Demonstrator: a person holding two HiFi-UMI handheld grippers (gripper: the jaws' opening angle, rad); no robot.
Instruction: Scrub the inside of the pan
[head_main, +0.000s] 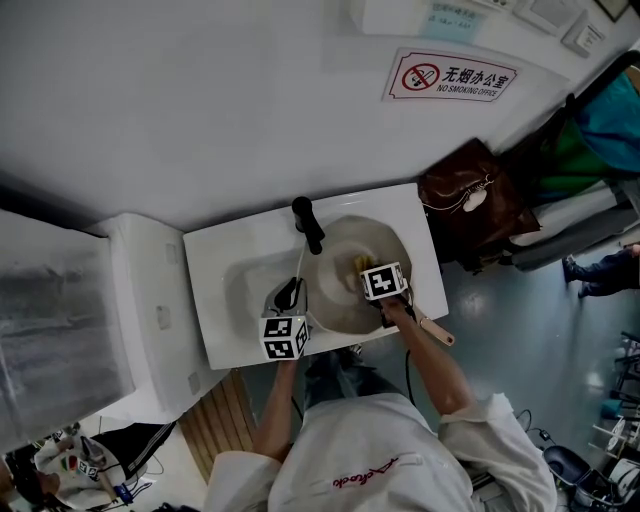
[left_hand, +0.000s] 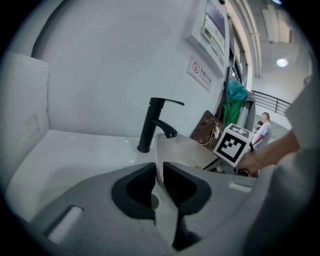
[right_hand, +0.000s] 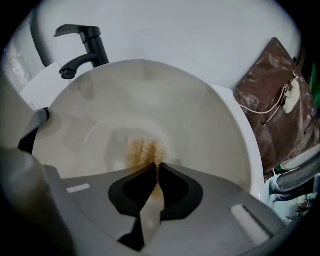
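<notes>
A pale, round pan (head_main: 338, 290) lies tilted in the white sink (head_main: 235, 290), its wooden handle (head_main: 437, 331) pointing to the lower right. My left gripper (head_main: 288, 297) is shut on the pan's near-left rim; in the left gripper view the thin rim (left_hand: 158, 155) runs between the closed jaws of this gripper (left_hand: 159, 172). My right gripper (head_main: 365, 270) is inside the pan, shut on a yellow-brown scrub pad (right_hand: 142, 151). The pad presses against the bottom of the pan (right_hand: 150, 95) just ahead of the right gripper (right_hand: 157, 167).
A black faucet (head_main: 308, 224) stands behind the pan, its spout (right_hand: 85, 45) over the rim. A brown bag (head_main: 470, 205) sits just right of the sink counter. A white appliance (head_main: 130, 300) adjoins the sink on the left. The wall runs close behind.
</notes>
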